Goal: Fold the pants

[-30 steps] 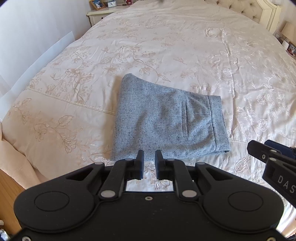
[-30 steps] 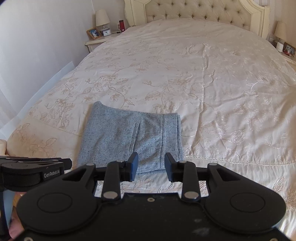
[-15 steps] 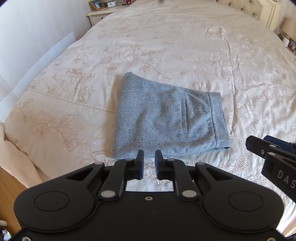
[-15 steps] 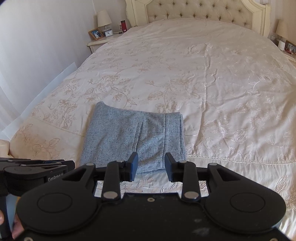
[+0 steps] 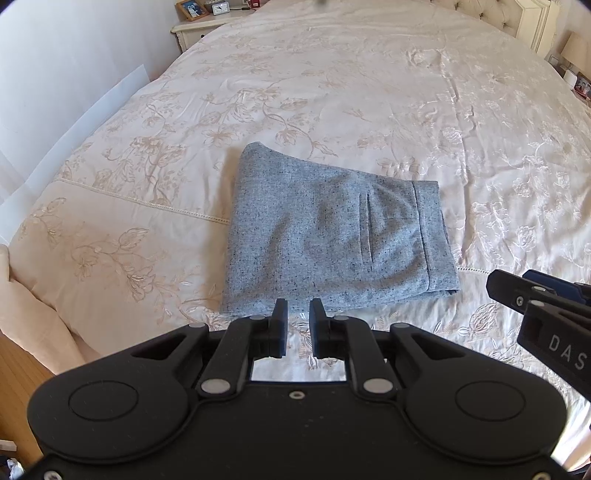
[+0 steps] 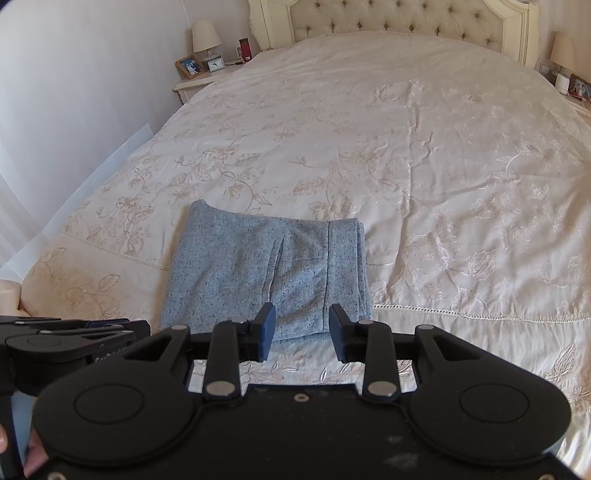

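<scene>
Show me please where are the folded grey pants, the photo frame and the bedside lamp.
folded grey pants (image 5: 325, 236), left wrist view, middle of the top layer.
photo frame (image 6: 190, 67), right wrist view, centre of the picture.
bedside lamp (image 6: 205, 36), right wrist view, on the shade.

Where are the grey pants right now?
The folded grey pants lie flat on the bedspread near the foot of the bed, left of centre, just beyond both grippers in either wrist view.

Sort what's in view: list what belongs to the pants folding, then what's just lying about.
Job: pants, left gripper, right gripper, bedspread.
Lying about: lamp, photo frame, clock, nightstand, headboard.
</scene>
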Motion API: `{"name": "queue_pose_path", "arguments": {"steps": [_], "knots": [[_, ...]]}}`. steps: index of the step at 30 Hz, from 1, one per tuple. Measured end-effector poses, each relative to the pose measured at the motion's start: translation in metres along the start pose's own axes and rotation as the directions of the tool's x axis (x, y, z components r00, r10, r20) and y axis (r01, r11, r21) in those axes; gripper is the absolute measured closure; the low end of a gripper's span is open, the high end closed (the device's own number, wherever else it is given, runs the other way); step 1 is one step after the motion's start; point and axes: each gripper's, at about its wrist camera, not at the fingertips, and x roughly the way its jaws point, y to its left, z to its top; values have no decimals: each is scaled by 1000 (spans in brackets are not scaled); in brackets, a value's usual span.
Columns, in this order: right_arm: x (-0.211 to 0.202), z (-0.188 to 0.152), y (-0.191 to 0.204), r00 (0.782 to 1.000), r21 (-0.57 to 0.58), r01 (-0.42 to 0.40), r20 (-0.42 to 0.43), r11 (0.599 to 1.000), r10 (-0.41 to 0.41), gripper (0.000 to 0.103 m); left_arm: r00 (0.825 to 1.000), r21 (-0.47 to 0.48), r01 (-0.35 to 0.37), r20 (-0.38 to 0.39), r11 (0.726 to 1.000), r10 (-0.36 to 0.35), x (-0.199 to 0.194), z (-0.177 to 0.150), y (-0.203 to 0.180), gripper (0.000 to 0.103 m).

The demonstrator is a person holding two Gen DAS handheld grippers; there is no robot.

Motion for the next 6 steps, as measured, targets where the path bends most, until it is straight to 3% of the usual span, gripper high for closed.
{"name": "queue_pose_path", "arguments": {"steps": [6], "knots": [[3,1,1,1000,3,-1,-6,1000,1,68,1000,8,-3,5,1000,2,1,0,-2,82]]}}
